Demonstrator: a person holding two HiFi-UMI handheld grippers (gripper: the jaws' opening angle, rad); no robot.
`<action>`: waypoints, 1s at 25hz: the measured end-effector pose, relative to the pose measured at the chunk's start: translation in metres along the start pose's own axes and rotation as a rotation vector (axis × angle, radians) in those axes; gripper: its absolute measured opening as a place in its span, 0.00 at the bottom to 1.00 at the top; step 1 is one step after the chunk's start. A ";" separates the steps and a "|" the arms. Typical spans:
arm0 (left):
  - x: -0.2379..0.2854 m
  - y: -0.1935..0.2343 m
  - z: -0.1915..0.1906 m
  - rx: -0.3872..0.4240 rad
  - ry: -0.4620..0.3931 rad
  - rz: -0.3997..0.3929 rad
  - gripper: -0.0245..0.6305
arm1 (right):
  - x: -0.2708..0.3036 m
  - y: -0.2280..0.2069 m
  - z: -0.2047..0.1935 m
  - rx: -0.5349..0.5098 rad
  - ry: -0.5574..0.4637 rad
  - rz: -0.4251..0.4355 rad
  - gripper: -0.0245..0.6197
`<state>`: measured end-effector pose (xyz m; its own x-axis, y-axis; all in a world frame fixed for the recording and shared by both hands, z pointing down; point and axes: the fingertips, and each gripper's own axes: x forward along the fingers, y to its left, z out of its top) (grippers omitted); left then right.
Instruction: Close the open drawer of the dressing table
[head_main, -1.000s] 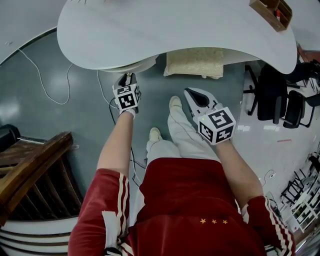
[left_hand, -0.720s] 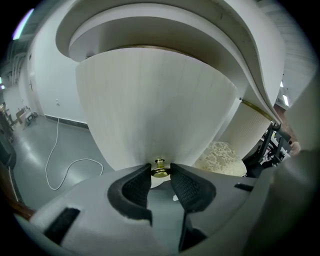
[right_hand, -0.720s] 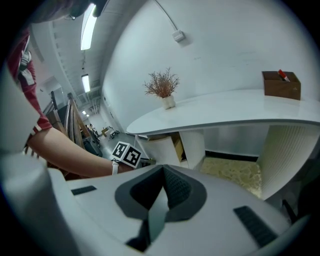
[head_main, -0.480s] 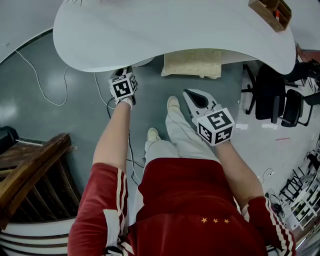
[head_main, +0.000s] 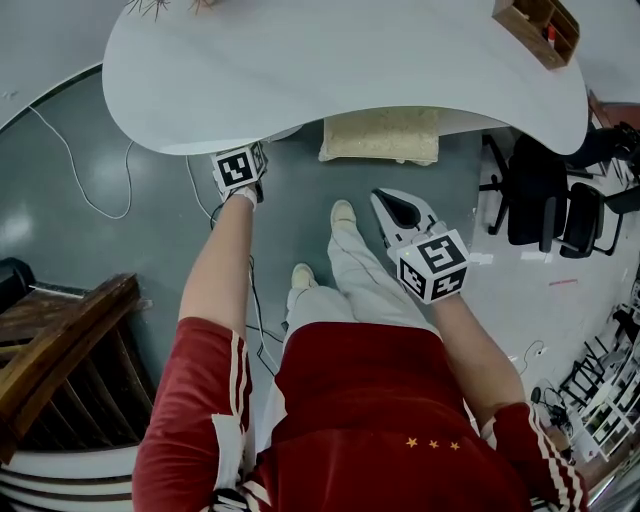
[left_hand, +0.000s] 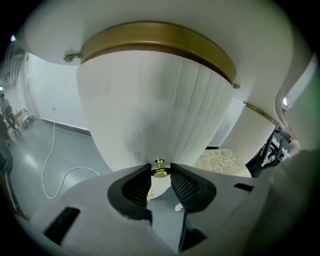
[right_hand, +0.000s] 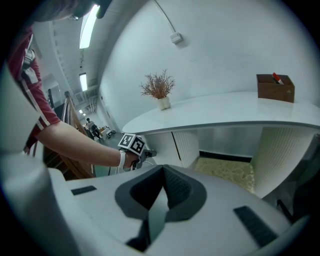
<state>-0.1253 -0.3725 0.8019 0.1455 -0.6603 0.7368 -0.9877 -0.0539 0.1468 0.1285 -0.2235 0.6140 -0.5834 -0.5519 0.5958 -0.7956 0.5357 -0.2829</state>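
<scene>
The white dressing table (head_main: 350, 60) has a curved, fluted drawer front (left_hand: 150, 110) with a brass band along its top edge. My left gripper (left_hand: 160, 172) is shut on the drawer's small brass knob (left_hand: 160, 169), which sits between the pad tips. From the head view, the left gripper (head_main: 245, 165) reaches under the table top's edge and the drawer is hidden beneath the top. My right gripper (right_hand: 162, 175) hangs shut and empty over the person's legs, away from the table; it shows in the head view as the right gripper (head_main: 398, 212).
A cream rug (head_main: 380, 133) lies under the table. A wooden box (head_main: 540, 22) and a dried plant in a pot (right_hand: 159, 90) stand on top. Black chairs (head_main: 555, 200) stand at the right, a wooden railing (head_main: 60, 340) at the left, and a white cable (head_main: 80, 170) lies on the floor.
My left gripper has moved forward, toward the table, with the knob in it, and the drawer front that stuck out from under the top has gone in. The right gripper has hardly moved.
</scene>
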 end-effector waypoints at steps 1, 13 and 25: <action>0.000 0.000 0.001 -0.004 -0.003 0.000 0.23 | 0.000 0.001 0.001 -0.001 -0.005 0.001 0.05; -0.024 -0.008 -0.002 -0.038 -0.018 -0.032 0.24 | -0.011 0.023 0.008 -0.022 -0.027 0.010 0.05; -0.123 -0.039 -0.016 -0.022 -0.041 -0.094 0.24 | -0.048 0.059 0.050 -0.056 -0.075 0.015 0.05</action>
<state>-0.1043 -0.2771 0.7164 0.2343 -0.6833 0.6915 -0.9683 -0.1007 0.2286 0.1017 -0.1974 0.5312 -0.6074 -0.5887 0.5333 -0.7776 0.5780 -0.2476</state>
